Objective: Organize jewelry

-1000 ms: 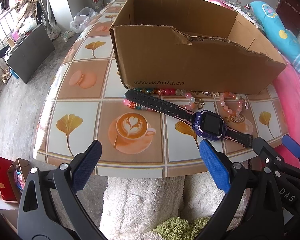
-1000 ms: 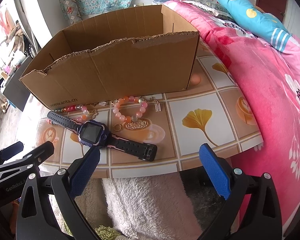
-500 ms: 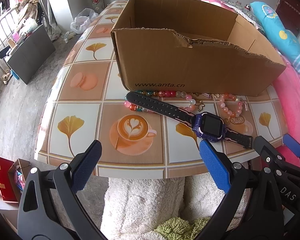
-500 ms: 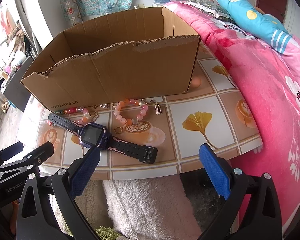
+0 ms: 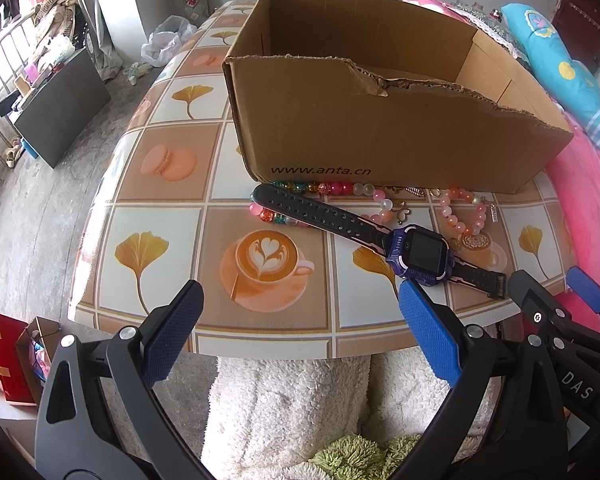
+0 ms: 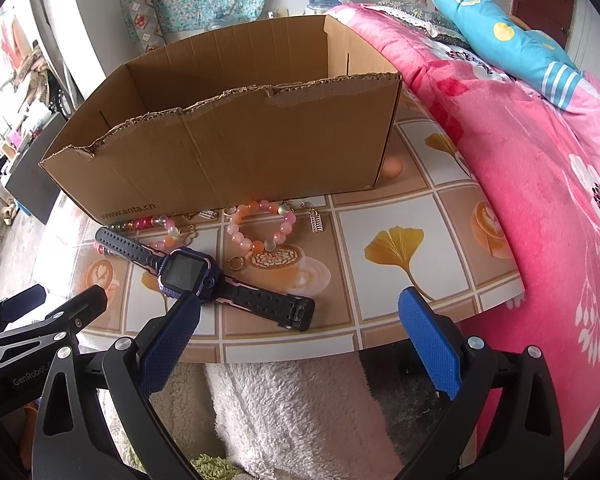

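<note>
I count one box [image 5: 380, 128] on one table [image 5: 164, 232]. In front of it I see one watch [image 5: 416, 254] and two bead bracelets [image 6: 260, 226], one multicoloured [image 5: 324, 189], one pink-orange. I have two grippers, left [image 5: 298, 320] and right [image 6: 300, 330], both wide apart. One pillow [image 6: 512, 36] lies on one blanket [image 6: 540, 168].

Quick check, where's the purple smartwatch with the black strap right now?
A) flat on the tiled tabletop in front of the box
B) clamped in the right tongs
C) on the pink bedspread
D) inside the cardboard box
A: the purple smartwatch with the black strap lies flat on the tiled tabletop, in front of the brown cardboard box, with both tongs open and empty.
</note>
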